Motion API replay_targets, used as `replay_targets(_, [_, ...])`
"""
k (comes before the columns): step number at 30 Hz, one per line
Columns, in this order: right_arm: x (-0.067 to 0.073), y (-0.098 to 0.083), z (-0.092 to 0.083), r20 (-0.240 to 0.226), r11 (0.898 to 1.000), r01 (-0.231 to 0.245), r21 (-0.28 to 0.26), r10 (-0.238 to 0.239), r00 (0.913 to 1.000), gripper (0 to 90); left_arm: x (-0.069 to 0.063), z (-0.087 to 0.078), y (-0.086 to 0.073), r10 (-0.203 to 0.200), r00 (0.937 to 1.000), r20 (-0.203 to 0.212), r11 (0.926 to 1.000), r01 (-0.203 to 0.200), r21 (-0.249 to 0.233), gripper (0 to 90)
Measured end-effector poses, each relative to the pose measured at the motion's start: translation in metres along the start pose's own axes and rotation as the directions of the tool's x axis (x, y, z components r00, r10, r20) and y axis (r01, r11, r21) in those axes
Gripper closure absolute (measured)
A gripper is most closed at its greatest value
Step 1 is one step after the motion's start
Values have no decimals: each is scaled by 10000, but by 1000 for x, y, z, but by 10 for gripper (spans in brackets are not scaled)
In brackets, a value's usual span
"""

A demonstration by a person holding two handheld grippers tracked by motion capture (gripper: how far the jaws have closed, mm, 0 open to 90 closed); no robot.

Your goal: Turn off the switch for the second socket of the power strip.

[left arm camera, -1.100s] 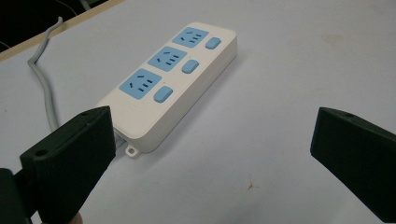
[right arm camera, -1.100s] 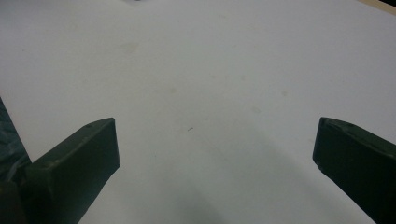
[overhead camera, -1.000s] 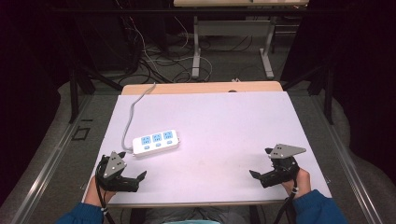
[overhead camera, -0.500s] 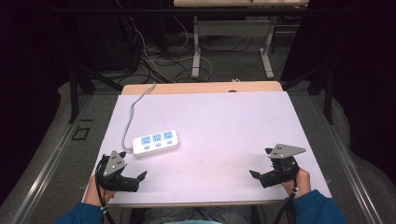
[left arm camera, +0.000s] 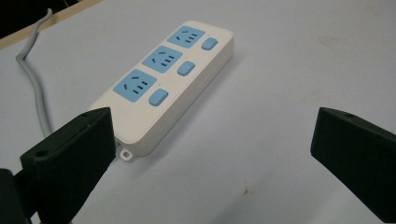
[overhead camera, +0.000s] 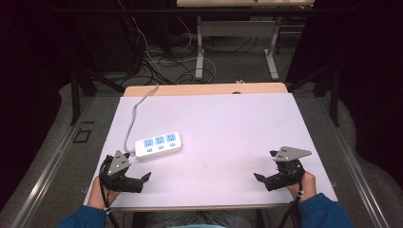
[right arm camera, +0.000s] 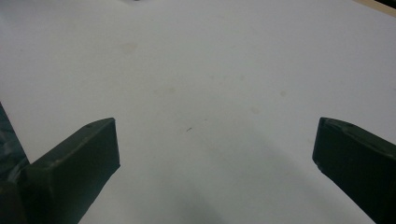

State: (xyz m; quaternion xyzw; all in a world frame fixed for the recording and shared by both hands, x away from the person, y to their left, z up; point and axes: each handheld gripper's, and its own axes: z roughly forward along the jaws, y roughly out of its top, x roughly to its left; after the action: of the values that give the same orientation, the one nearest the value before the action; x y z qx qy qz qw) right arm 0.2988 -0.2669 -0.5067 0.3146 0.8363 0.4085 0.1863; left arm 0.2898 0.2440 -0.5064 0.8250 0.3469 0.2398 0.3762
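Note:
A white power strip (overhead camera: 158, 144) (left arm camera: 163, 88) with three blue sockets and blue switches lies on the left half of the white table (overhead camera: 223, 128). Its grey cable (overhead camera: 132, 116) (left arm camera: 35, 91) runs off the far edge. My left gripper (overhead camera: 142, 178) (left arm camera: 212, 154) rests at the table's front left, open, just short of the strip's near end, with nothing between its jaws. My right gripper (overhead camera: 260, 179) (right arm camera: 215, 158) sits at the front right, open over bare tabletop, jaws wide apart.
The tabletop has a wooden strip (overhead camera: 204, 89) along its far edge. Beyond it stand table legs (overhead camera: 199, 47) and tangled cables (overhead camera: 157, 61) on the floor. A metal rail (overhead camera: 43, 175) runs along the left side.

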Motion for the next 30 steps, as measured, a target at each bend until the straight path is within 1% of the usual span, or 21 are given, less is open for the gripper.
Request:
replay_targets(1, [0, 0, 0, 15, 10000, 4, -11, -4, 10000, 0, 1, 0, 1, 42, 10000, -67, 10000, -42, 35, 1])
replay_targets(2, [0, 0, 0, -15, 10000, 11, 64, -11, 10000, 0, 1, 0, 2, -20, 9999, -106, 10000, 21, 15, 1])
replay_targets(3, [0, 0, 0, -5, 10000, 24, 18, -24, 10000, 0, 2, 0, 2, -75, 9999, -118, 9999, 74, -75, 1])
replay_targets(4, [0, 0, 0, -26, 10000, 24, 73, -24, 10000, 0, 3, 1, 4, -89, 9997, -233, 9999, 87, -111, 1])
replay_targets(6, [0, 0, 0, 17, 10000, 12, -13, -12, 10000, 0, 4, 2, 5, -144, 9994, -302, 9998, 140, -117, 1])
replay_targets(7, [0, 0, -1, -38, 9999, 12, 133, -11, 10000, 0, 4, 2, 5, -144, 9994, -302, 9998, 140, -117, 1])
replay_targets(10, [0, 0, 0, 25, 10000, 1, 10, -1, 10000, 0, 5, 5, 7, -225, 9991, -358, 9997, 221, -116, 1])
replay_targets(16, [0, 0, 0, -4, 10000, 4, 5, -4, 10000, 0, 5, 7, 10, -212, 9987, -456, 9997, 206, -130, 1])
replay_targets(19, [0, 0, 0, -6, 10000, 2, 4, -2, 10000, 0, 5, 7, 12, -119, 9982, -594, 9998, 109, -159, 1])
replay_targets(20, [0, 0, 0, -8, 10000, 6, -6, -6, 10000, 0, 5, 7, 13, -146, 9985, -522, 9998, 138, -156, 1])
replay_targets(24, [0, 0, 0, 0, 10000, -9, 0, 9, 10000, 0, 5, 11, 16, -125, 9982, -581, 9998, 117, -136, 1])
replay_targets(27, [0, 0, 0, 7, 10000, 2, -1, -2, 10000, 0, 5, 14, 18, -34, 9980, -638, 9999, 26, -128, 1])
replay_targets(28, [0, 0, 0, 14, 10000, 5, 1, -5, 10000, 0, 5, 14, 18, -80, 9981, -604, 9999, 74, -109, 1])
replay_targets(30, [0, 0, 0, 12, 10000, 8, -4, -8, 10000, 0, 5, 15, 20, 9, 9977, -675, 10000, -12, -46, 1])
